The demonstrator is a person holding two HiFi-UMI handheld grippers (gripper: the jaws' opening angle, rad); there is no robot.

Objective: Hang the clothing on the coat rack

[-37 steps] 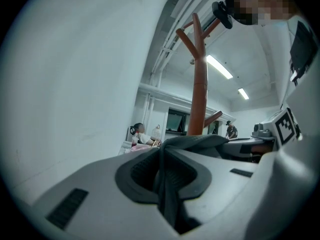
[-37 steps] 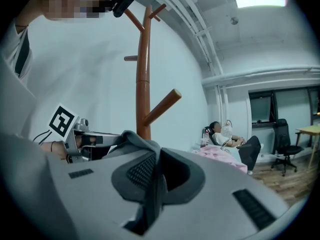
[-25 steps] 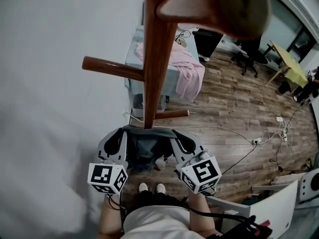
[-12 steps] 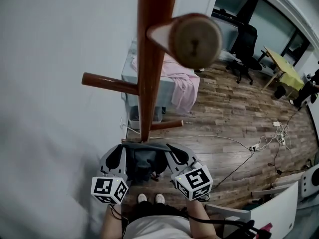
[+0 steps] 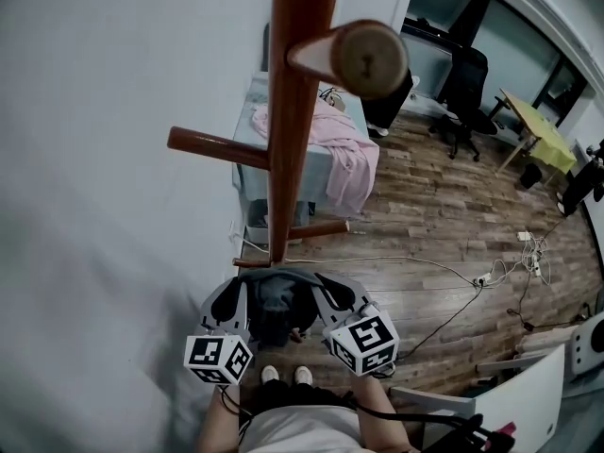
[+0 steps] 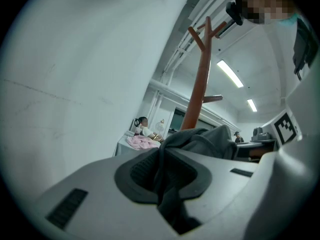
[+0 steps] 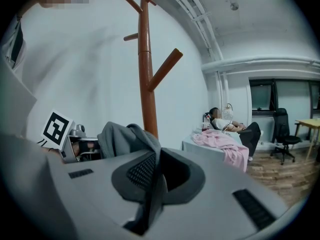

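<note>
1. L gripper (image 6: 164,176): jaws shut tight on a fold of the grey garment (image 5: 274,300). The cloth runs thru the pads and bunches up beyond them.
2. R gripper (image 7: 151,181): jaws clamped on the same garment, w/ a thin fold pinched btwn the pads.
3. Head view: both grippers sit side by side, low, in front of the person's torso. The garment is slung btwn them and sags in the middle, above the person's shoes (image 5: 272,377).
4. Coat rack (image 5: 288,121): reddish-brown wooden pole, upright, directly ahead of the garment and close to it. Can't tell if they touch.
5. Pegs angle out at several heights. Upper peg (image 5: 354,57) points toward the camera, and side peg (image 5: 215,146) sticks out left. The garment isn't on a peg yet.
6. Bkgd: table w/ pink cloth (image 5: 347,154) behind the rack, wood floor (image 5: 444,215), white cable (image 5: 453,272), office chair (image 5: 464,83), plain wall (image 5: 94,159) at left.
7. R gripper view: seated person (image 7: 227,123) by that table.
</note>
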